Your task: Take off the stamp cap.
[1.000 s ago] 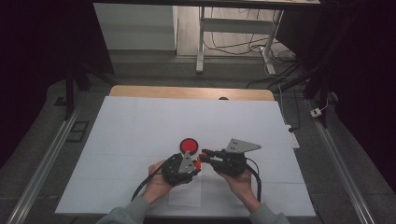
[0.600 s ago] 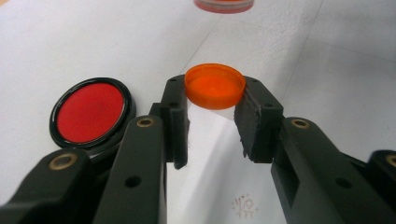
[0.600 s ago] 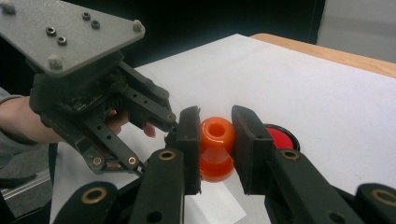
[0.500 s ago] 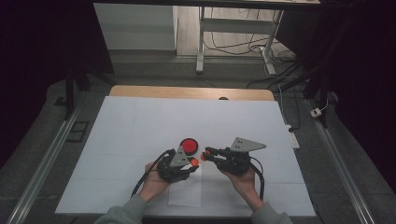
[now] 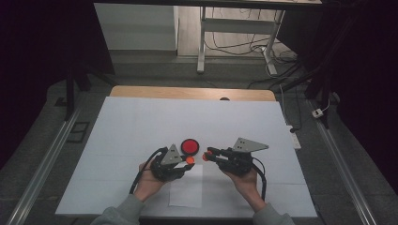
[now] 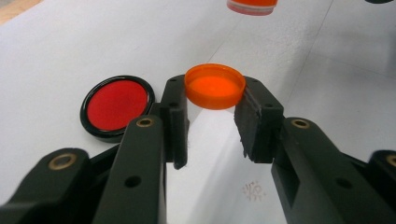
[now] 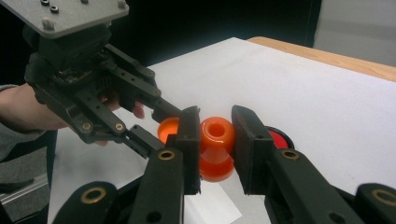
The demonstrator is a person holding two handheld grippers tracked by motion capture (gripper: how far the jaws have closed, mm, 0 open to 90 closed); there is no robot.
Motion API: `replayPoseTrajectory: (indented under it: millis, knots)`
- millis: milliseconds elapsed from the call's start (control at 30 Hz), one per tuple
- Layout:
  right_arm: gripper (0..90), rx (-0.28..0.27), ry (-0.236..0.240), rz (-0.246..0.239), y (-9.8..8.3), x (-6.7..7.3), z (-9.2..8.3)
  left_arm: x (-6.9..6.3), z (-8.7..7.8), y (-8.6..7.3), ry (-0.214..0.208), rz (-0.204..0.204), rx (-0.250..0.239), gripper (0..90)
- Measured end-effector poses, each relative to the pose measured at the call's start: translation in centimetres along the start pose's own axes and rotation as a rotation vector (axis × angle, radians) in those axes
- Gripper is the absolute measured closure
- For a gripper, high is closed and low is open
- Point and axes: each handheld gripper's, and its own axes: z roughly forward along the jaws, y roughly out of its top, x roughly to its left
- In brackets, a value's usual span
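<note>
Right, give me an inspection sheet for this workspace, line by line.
Surface: white sheet over a wooden table, with a smaller paper rectangle near the front edge.
Job's things: orange cap held off the sheet; orange bottle held by its neck.
Clutter: red disc with black rim lying flat on the sheet.
Grippers: left tongs shut on the cap; right tongs shut on the bottle.
Cables: black leads trailing from the tongs towards the person.
Surroundings: dark room, metal rails at the sides, loose wires on the floor beyond.
</note>
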Motion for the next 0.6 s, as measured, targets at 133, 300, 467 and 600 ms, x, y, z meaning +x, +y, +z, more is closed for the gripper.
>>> replayPoseTrajectory:
  millis: [133,300,467,600]
  knots:
    - [72.8,0.000,-0.006,-0.004,0.0,0.0,0.0,0.3,-0.6,-0.2,-0.001,-0.012,-0.012,65.2]
    - [72.8,0.001,-0.009,-0.006,0.0,-0.1,0.0,0.8,-1.4,-0.5,-0.004,-0.027,-0.021,65.2]
    - [72.7,0.002,-0.016,-0.009,0.0,-0.1,-0.1,1.2,-2.4,-1.0,-0.003,-0.044,-0.027,65.1]
    - [72.7,0.003,-0.023,-0.009,-0.1,-0.2,-0.1,1.5,-3.3,-1.7,0.005,-0.056,-0.028,65.1]
